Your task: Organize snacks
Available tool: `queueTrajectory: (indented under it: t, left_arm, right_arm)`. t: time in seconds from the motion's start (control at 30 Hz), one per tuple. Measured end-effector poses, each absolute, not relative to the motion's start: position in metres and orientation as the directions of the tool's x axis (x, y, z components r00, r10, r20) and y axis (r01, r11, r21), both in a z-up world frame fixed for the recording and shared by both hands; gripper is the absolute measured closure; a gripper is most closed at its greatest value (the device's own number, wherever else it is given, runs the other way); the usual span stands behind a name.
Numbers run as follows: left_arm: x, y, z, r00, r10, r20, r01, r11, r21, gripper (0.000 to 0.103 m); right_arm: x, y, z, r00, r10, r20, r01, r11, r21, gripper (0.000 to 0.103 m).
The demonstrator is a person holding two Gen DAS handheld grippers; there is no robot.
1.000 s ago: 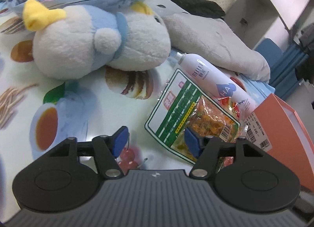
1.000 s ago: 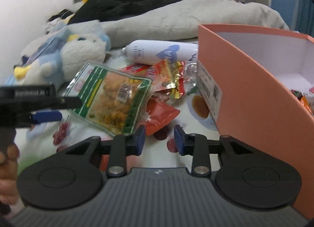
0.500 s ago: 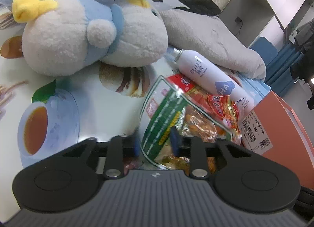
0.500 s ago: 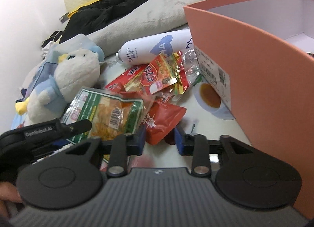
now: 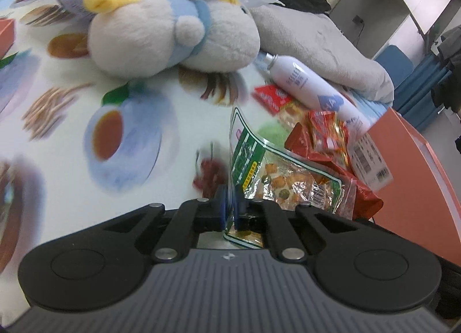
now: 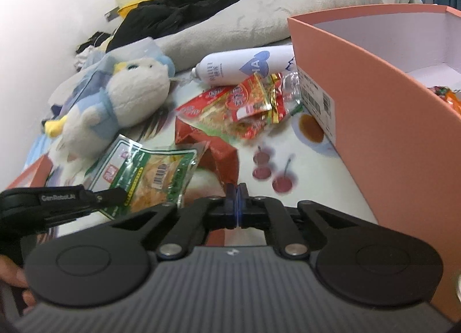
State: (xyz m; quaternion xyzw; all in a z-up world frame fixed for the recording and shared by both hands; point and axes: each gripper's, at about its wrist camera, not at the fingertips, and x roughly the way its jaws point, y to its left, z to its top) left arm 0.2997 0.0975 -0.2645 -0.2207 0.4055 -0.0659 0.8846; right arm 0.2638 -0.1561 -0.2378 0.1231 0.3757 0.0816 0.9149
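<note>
My left gripper [image 5: 230,207] is closing tight on the edge of a green-and-clear snack packet [image 5: 276,180], its blue pads pressing on the film. The right wrist view shows that packet [image 6: 155,174] lifted at one end by the left gripper [image 6: 118,193]. My right gripper [image 6: 236,203] is closing on the near corner of a dark red snack packet [image 6: 213,151], pads together on it. Several red and yellow snack packets [image 6: 247,108] lie beyond, beside the orange box [image 6: 389,131]. That box [image 5: 417,177] stands at the right in the left wrist view.
A white and blue plush toy [image 5: 173,33] lies at the back left. A white spray bottle [image 6: 239,66] lies behind the snacks. Grey and black clothes [image 6: 230,7] are piled at the back. A printed cloth [image 5: 72,108] covers the surface. Snacks show inside the box [image 6: 443,95].
Both grippers went from open to shut. The left closed on the green packet and pulled it up on edge; the right moved in and closed on the dark red packet.
</note>
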Motion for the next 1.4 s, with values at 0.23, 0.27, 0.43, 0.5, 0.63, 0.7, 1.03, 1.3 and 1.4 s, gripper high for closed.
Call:
queueTrajectory:
  t: [0.23,0.27,0.43,0.5,0.63,0.7,1.03,1.3,1.4]
  left_arm:
    - [0.253,0.103,-0.249,0.625,-0.298,-0.722,-0.049,0.908,-0.417,0.097]
    - [0.247,0.103,-0.246,0.622,-0.296,-0.725,-0.046,0.910,-0.411,0.097]
    - [0.217,0.105,-0.235,0.615,-0.278,-0.738,-0.048,0.921,-0.387,0.097]
    - [0.209,0.105,-0.233,0.612,-0.280,-0.740,-0.056,0.918,-0.394,0.097]
    - [0.198,0.100,-0.228,0.607,-0.277,-0.745,-0.068,0.916,-0.396,0.096]
    - [0.194,0.097,-0.227,0.599,-0.282,-0.749,-0.078,0.911,-0.406,0.088]
    - [0.178,0.079,-0.233,0.583,-0.296,-0.756,-0.080,0.906,-0.416,0.032]
    - [0.184,0.080,-0.245,0.574,-0.325,-0.752,-0.077,0.892,-0.445,0.033]
    - [0.187,0.075,-0.245,0.570,-0.320,-0.757,-0.051,0.906,-0.421,0.033]
  right_arm:
    - [0.211,-0.161,-0.231,0.664,0.238,-0.709,-0.078,0.965,0.251,0.100]
    - [0.203,-0.162,-0.230,0.658,0.237,-0.715,-0.084,0.967,0.242,0.100]
    - [0.162,-0.167,-0.223,0.625,0.230,-0.746,-0.118,0.973,0.201,0.099]
    - [0.148,-0.167,-0.221,0.619,0.218,-0.754,-0.128,0.976,0.178,0.099]
    - [0.132,-0.170,-0.218,0.595,0.244,-0.766,-0.151,0.970,0.192,0.097]
    - [0.127,-0.170,-0.216,0.595,0.239,-0.767,-0.153,0.971,0.184,0.096]
    - [0.117,-0.177,-0.212,0.596,0.244,-0.765,-0.177,0.969,0.172,0.042]
    - [0.136,-0.157,-0.204,0.689,0.230,-0.687,-0.299,0.954,0.019,0.042]
    - [0.150,-0.146,-0.209,0.696,0.230,-0.680,-0.359,0.932,-0.052,0.043]
